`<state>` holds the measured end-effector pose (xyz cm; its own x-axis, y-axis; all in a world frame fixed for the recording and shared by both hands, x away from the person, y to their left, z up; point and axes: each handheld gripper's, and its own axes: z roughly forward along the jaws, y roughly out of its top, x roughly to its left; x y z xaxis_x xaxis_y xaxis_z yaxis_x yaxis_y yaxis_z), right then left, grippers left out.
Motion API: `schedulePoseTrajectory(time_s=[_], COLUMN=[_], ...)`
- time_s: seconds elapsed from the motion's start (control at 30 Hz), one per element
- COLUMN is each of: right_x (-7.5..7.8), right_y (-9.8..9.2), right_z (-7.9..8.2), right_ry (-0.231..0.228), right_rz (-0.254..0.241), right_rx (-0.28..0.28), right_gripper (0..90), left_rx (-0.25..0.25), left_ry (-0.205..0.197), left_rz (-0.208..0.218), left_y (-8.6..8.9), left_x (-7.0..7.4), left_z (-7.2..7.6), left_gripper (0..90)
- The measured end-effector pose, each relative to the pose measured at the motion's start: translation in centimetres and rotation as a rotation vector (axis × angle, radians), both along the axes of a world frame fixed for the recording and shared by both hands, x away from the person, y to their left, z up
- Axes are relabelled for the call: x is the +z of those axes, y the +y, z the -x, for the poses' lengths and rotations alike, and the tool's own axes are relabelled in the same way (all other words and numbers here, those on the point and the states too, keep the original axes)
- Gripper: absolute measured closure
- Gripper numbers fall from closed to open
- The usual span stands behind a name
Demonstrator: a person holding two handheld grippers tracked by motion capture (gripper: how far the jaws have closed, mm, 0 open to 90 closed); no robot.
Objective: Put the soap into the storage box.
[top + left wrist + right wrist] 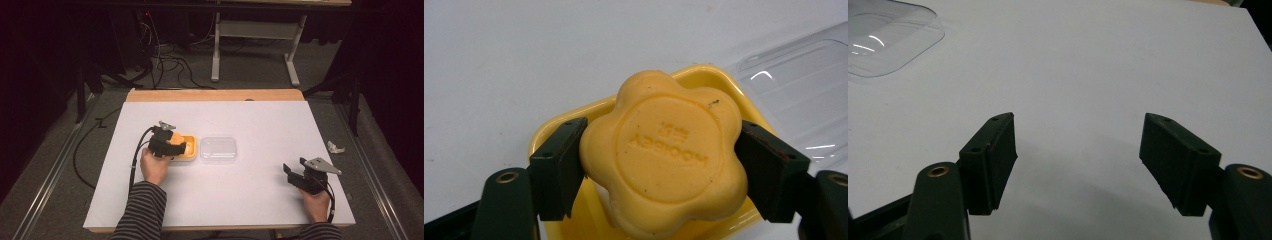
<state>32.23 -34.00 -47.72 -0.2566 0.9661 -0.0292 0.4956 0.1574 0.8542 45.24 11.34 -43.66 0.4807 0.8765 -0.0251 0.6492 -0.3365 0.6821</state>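
The left gripper (664, 160) clamps a yellow soap (664, 155) over its yellow dish (704, 75); a clear lid (218, 149) lies just beside. The right gripper (1078, 160), wide, rests near the table's (250, 120) right front corner.

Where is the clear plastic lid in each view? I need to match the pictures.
High view: clear lid at table centre, right of the yellow tray.
Left gripper view: lid at right edge, behind the tray.
Right gripper view: lid top-left corner.
Shared landmark: the white tabletop.
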Motion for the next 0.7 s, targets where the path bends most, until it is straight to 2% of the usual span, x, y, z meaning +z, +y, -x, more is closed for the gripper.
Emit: schedulePoseTrajectory(time_s=[0.5,0.7], right_x=[0.0,0.0], right_y=[-0.1,0.0], right_z=[0.0,0.1], right_ry=[-0.006,-0.003], right_rz=[0.001,0.003], right_rx=[0.009,0.012], right_gripper=[31.1,31.1], left_rx=[0.019,0.024], left_ry=[0.044,0.056], left_rz=[-0.010,-0.028], left_y=[-0.3,-0.3], left_x=[-0.8,-1.2], left_z=[-0.6,-0.7], left_gripper=[27.3,27.2])
